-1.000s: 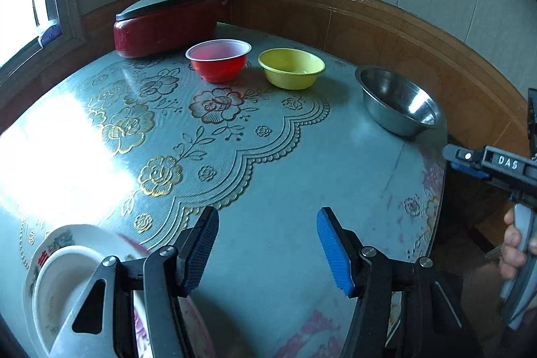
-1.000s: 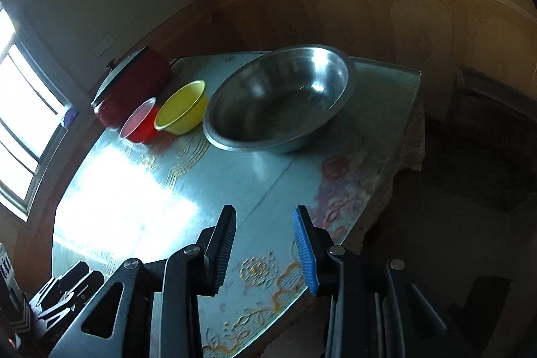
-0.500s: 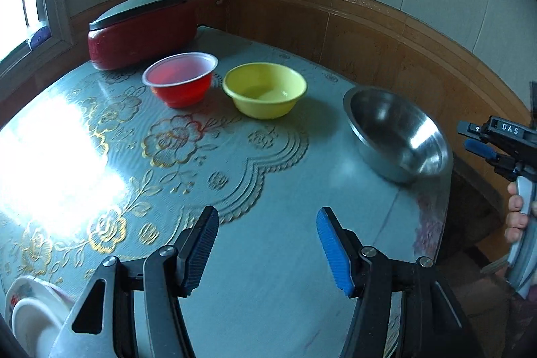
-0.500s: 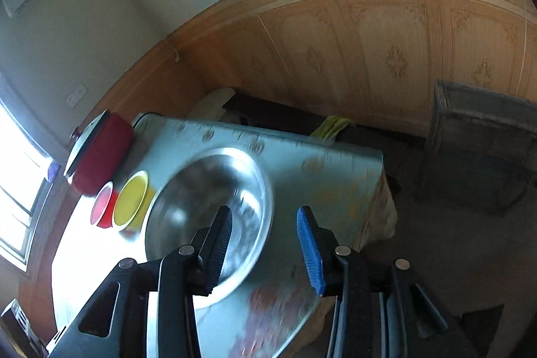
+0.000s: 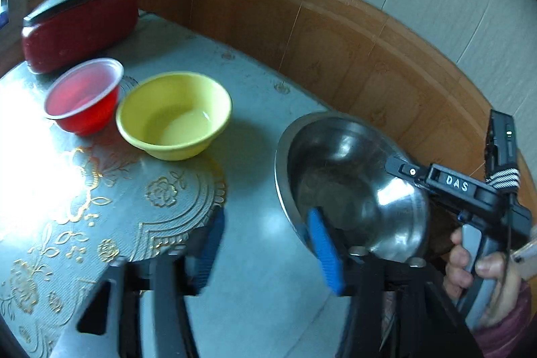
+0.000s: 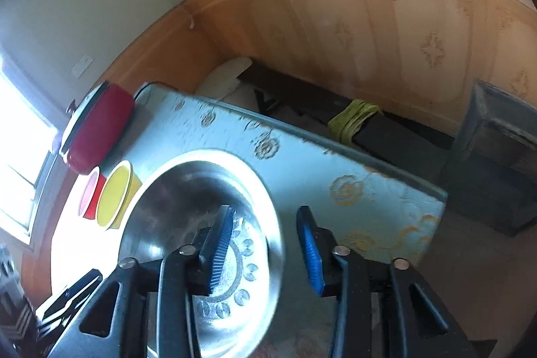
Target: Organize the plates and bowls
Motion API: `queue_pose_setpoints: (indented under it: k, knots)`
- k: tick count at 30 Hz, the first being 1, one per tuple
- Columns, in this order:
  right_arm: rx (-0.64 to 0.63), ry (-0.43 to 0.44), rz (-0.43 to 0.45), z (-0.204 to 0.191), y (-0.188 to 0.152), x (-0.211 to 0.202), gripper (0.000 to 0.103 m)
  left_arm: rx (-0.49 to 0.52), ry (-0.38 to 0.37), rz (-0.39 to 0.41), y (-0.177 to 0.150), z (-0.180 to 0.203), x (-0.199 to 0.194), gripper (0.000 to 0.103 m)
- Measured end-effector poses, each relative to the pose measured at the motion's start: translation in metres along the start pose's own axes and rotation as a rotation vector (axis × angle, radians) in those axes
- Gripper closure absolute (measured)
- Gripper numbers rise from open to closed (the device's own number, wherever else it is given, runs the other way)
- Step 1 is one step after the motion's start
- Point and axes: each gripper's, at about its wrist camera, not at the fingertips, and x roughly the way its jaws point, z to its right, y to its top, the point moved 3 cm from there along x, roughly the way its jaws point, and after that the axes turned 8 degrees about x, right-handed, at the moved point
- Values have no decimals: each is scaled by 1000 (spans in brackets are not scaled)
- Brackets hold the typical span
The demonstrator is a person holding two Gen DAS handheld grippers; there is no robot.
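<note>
A steel bowl (image 5: pixel 349 187) (image 6: pixel 201 190) sits near the right edge of the blue patterned table (image 5: pixel 258 130). My left gripper (image 5: pixel 265 254) straddles the bowl's near-left rim, one blue pad inside and one outside. Its jaws are closing and a gap still shows. My right gripper (image 6: pixel 265 252) straddles the opposite rim, left pad inside the bowl and right pad outside. It too is closing, with neither pad touching. In the left wrist view the right gripper (image 5: pixel 402 171) reaches over the bowl's far-right rim. A yellow bowl (image 5: pixel 174 116) and a red plastic bowl (image 5: pixel 84 96) stand side by side behind.
A red pot with a lid (image 5: pixel 80 22) stands at the table's back left corner. Wood-panelled wall runs close behind the table. Past the table edge (image 6: pixel 386 170) lie a dark bench with a green cloth (image 6: pixel 352 119) and a dark crate (image 6: pixel 496 156). A hand (image 5: pixel 483 270) holds the right gripper.
Both grippers have moved across the table to the steel bowl and now straddle its rim. Both pairs of jaws are narrower. The stack of white plates has left the left wrist view.
</note>
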Motion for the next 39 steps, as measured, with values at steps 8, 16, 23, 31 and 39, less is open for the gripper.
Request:
queue_pose_setpoints:
  k: [8, 16, 23, 31, 39]
  knots:
    - [-103, -23, -32, -17, -22, 18, 96, 55, -17, 19, -9, 9, 2, 80]
    - [-178, 4, -61, -38, -45, 24, 96, 9, 7, 45, -30, -9, -20, 80]
    - [-267, 70, -125, -64, -75, 25, 96, -56, 69, 71, -58, -25, -53, 80]
    - [-352, 183, -214, -105, -112, 29, 96, -110, 175, 95, -93, -56, -105, 80]
    - [-446, 261, -303, -143, -151, 32, 96, -154, 303, 102, -124, -81, -136, 80]
